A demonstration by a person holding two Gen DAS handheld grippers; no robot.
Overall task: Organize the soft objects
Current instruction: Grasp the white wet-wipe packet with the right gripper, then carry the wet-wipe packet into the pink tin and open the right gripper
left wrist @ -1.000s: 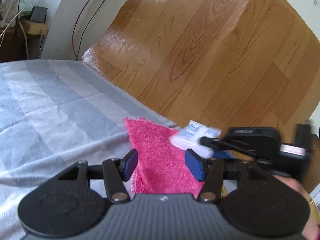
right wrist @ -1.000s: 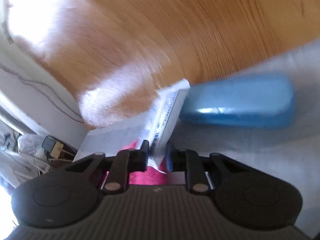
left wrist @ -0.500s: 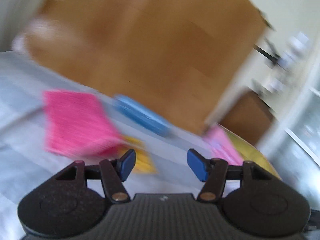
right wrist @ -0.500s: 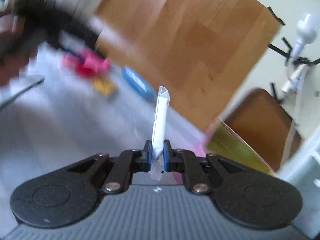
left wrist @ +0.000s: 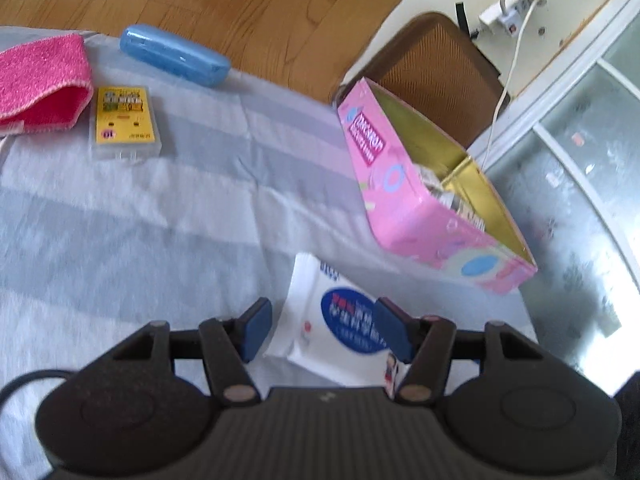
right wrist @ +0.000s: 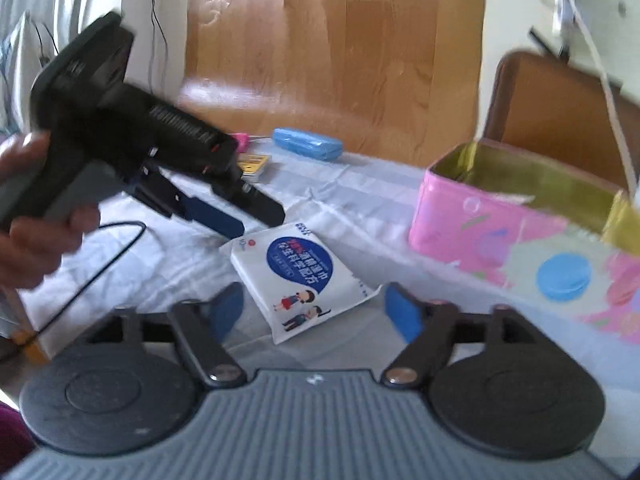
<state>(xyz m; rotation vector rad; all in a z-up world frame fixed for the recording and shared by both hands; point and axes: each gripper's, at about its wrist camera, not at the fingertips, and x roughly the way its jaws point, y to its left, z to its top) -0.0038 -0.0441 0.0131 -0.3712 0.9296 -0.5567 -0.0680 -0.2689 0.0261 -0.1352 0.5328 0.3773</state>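
Observation:
A white wet-wipe pack (left wrist: 336, 320) with a blue oval label lies flat on the striped cloth; it also shows in the right wrist view (right wrist: 296, 276). My left gripper (left wrist: 324, 330) is open, its jaws to either side of the pack. My right gripper (right wrist: 316, 312) is open and empty, just in front of the pack. The left gripper (right wrist: 236, 214) also appears from the side in the right wrist view. A pink towel (left wrist: 40, 84) lies folded at the far left. A pink tin box (left wrist: 420, 200) stands open to the right.
A yellow card box (left wrist: 124, 120) and a blue glasses case (left wrist: 172, 56) lie near the cloth's far edge. A brown chair (left wrist: 432, 68) stands behind the tin. A black cable (right wrist: 100, 256) runs across the cloth at left. Wooden floor lies beyond.
My right gripper carried the wipe pack from the towel end to beside the pink tin, opened and let it go onto the cloth. My left gripper swung right and now straddles the pack.

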